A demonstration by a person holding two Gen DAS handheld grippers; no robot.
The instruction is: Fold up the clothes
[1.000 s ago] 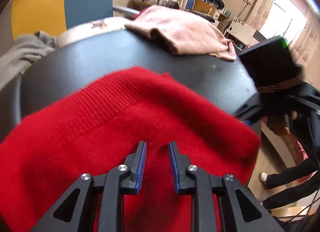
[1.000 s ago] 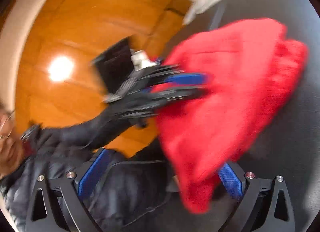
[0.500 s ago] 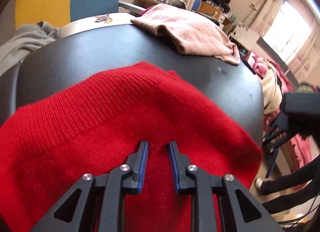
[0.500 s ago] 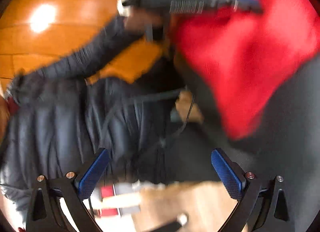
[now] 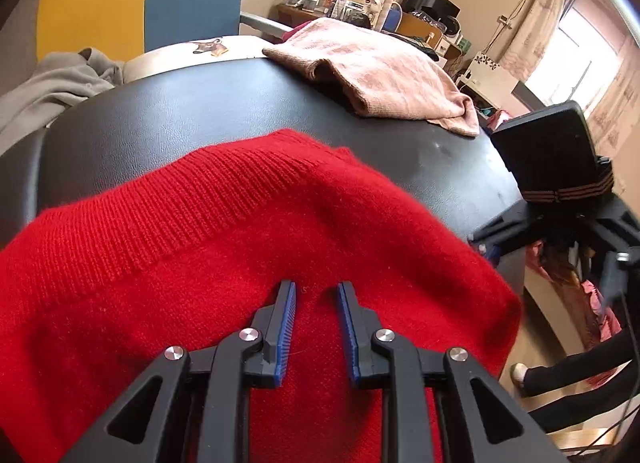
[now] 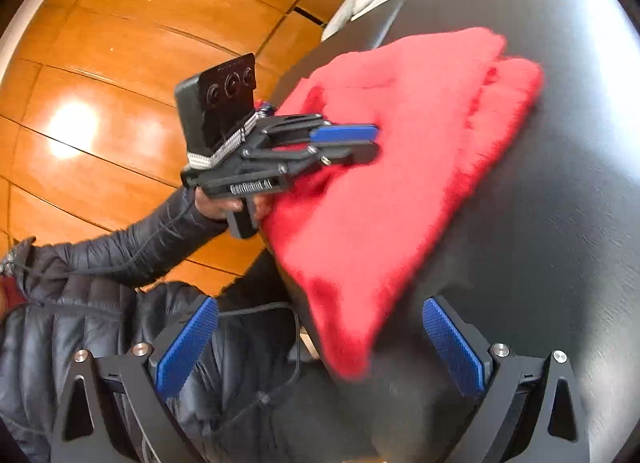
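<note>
One red sweater [image 5: 224,263], folded, on one black padded surface [image 5: 192,111]. One pink garment [image 5: 384,75] at the far edge. One grey garment [image 5: 48,83] off to the side. Two grippers: left gripper [image 5: 316,291], right gripper [image 6: 320,327]. One person, one dark puffer sleeve [image 6: 132,239] visible.

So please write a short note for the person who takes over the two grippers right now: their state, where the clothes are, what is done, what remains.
Left gripper: jaws narrowly apart, resting on the folded red knit sweater, gripping nothing visible.
Right gripper: wide open, empty, beside the sweater's near corner.
Sweater lies on the black padded surface. A folded pink garment lies at the far edge; a grey garment lies unfolded at its left edge.
Done: red sweater looks folded. Left: probably the grey one.
</note>
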